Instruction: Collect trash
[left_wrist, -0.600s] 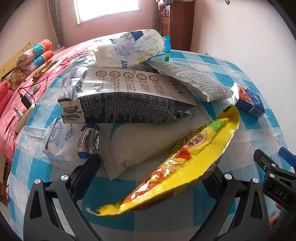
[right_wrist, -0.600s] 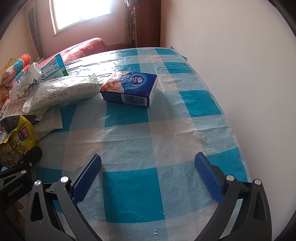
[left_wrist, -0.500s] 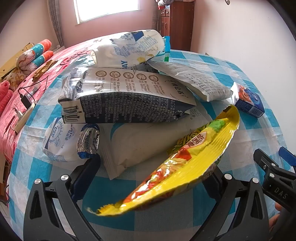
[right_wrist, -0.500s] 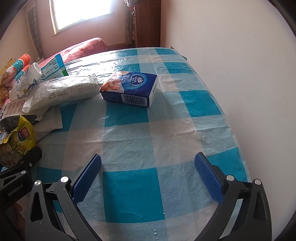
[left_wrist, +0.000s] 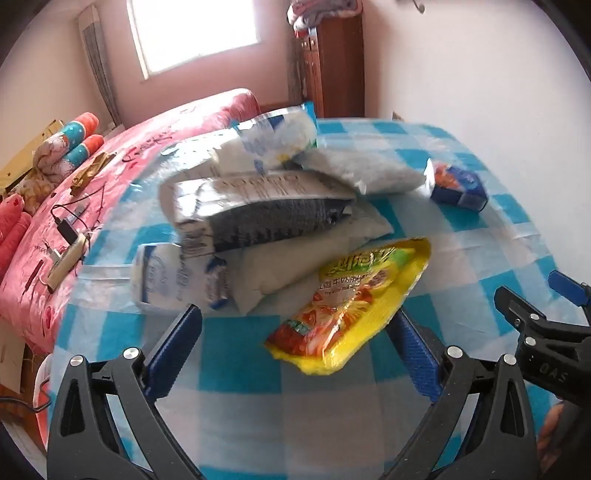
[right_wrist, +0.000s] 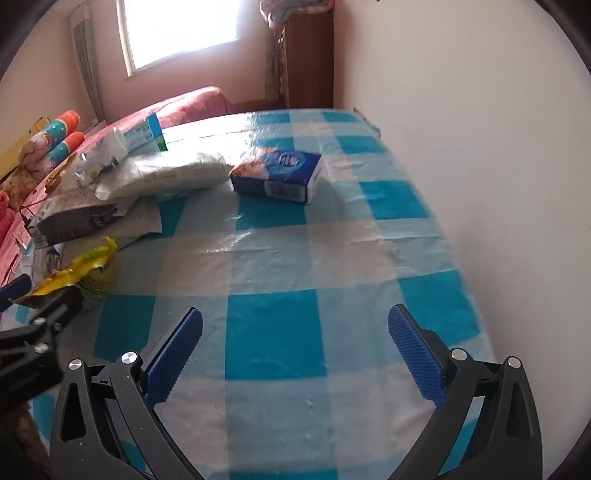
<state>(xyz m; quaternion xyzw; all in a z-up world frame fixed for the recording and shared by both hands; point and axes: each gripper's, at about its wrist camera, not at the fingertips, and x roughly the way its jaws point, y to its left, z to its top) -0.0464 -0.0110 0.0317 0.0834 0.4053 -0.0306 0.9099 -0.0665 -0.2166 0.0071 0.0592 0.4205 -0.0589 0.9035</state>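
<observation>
A yellow snack packet (left_wrist: 354, 306) lies on the blue-checked tablecloth (left_wrist: 236, 369), its right edge against my left gripper's right finger (left_wrist: 417, 354). My left gripper (left_wrist: 295, 347) is open, jaws wide. Behind the packet is a heap of empty bags: a grey-and-white bag (left_wrist: 258, 210), white bags (left_wrist: 306, 258), a small crumpled wrapper (left_wrist: 177, 277). A blue tissue pack (left_wrist: 458, 184) lies at the right; it also shows in the right wrist view (right_wrist: 280, 173). My right gripper (right_wrist: 295, 350) is open and empty over bare cloth. The yellow packet (right_wrist: 81, 266) shows at its left.
A pink-covered bed (left_wrist: 74, 192) with rolled blankets, a charger and cables borders the table on the left. A wall (right_wrist: 480, 147) runs along the table's right edge. A wooden cabinet (left_wrist: 332, 62) stands at the back.
Both cameras have pulled back and up. The yellow packet has turned flatter and now shows its printed face. The right view has swung so the bag heap is more visible.
</observation>
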